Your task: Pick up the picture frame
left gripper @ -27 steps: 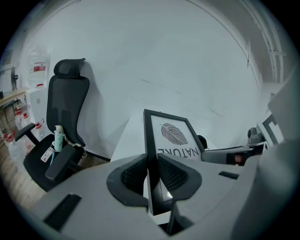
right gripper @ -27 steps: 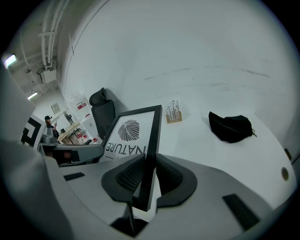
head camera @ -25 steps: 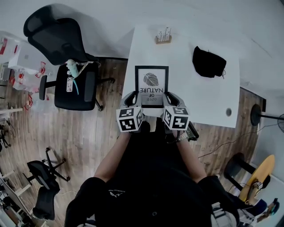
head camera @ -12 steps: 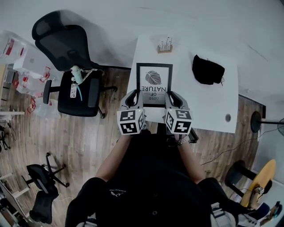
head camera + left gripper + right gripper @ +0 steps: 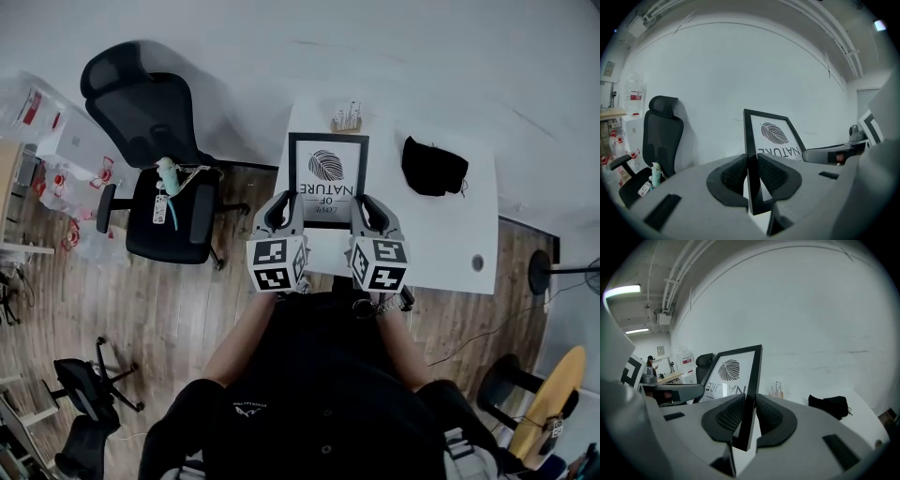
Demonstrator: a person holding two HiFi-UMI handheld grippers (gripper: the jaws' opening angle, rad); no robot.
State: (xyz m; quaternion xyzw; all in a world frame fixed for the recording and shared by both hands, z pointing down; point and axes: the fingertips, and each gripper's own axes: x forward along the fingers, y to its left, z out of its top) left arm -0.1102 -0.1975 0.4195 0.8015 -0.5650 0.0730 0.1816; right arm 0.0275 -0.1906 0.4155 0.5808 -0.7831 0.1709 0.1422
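A black picture frame with a leaf print and the words "LOVE OF NATURE" is held over the white table, its print upside down in the head view. My left gripper is shut on the frame's left edge near a lower corner. My right gripper is shut on the right edge opposite. In the left gripper view the frame stands edge-on between the ribbed pads of that gripper. The right gripper view shows the frame clamped the same way in that gripper.
On the table lie a black cloth bundle at the right and a small wooden holder at the far edge. A round hole marks the tabletop's right side. A black office chair stands left of the table on the wood floor.
Both grippers have carried the frame a little farther from the person, toward the table's far edge. Their grip on the frame's two side edges is unchanged.
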